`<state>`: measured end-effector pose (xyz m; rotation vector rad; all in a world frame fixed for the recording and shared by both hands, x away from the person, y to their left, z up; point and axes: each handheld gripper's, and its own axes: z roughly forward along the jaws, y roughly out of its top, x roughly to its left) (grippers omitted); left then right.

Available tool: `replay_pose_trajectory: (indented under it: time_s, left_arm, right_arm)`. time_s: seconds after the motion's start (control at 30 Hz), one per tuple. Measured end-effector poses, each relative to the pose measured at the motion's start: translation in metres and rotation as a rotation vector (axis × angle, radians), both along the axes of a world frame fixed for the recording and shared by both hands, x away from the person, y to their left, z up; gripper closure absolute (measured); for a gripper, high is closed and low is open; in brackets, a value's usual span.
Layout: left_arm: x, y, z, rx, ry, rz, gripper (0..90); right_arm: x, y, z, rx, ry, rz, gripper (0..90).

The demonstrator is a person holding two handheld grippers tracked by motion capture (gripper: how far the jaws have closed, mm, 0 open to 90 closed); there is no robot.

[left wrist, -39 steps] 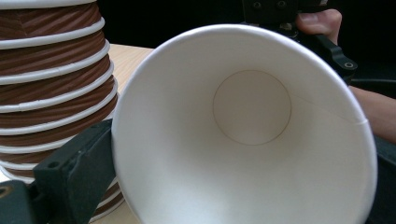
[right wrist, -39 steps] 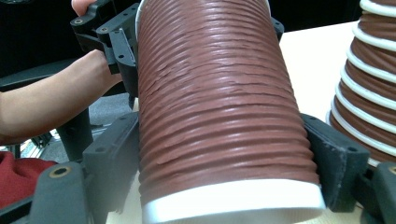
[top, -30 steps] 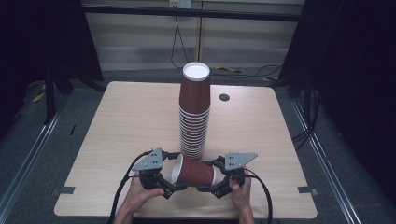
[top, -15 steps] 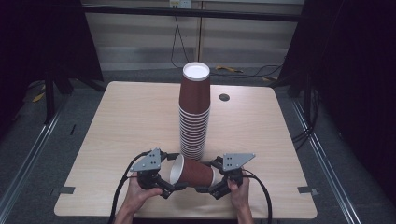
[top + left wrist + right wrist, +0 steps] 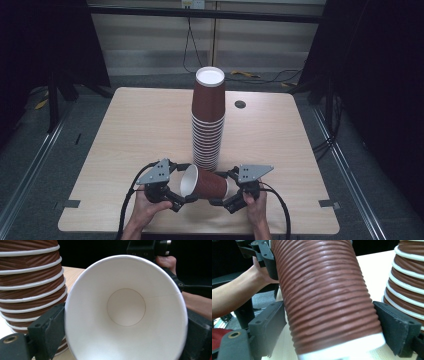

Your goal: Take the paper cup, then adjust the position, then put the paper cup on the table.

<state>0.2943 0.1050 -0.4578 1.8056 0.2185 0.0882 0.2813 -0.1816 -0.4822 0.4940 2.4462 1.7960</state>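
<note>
Two grippers: sharing one ribbed brown paper cup (image 5: pixel 204 183), lying sideways just above the table (image 5: pixel 125 130).
Left gripper (image 5: pixel 181 199): clamping its rim end.
Right gripper (image 5: pixel 220 199): clamping its base end.
Cup stack (image 5: pixel 207 120): standing just behind.

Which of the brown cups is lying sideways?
The cup held between both tongs at the table's near edge; the others stand nested upside down in the tall stack.
</note>
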Motion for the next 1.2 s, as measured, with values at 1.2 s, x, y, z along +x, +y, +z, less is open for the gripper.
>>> replay_pose_trajectory:
  time_s: [1.2]
  left_arm:
    - [0.017, 0.067, 0.014, 0.013, 0.011, 0.201, 7.5]
  right_arm:
    - [-0.016, -0.027, 0.003, 0.068, -0.092, -0.29, 12.6]
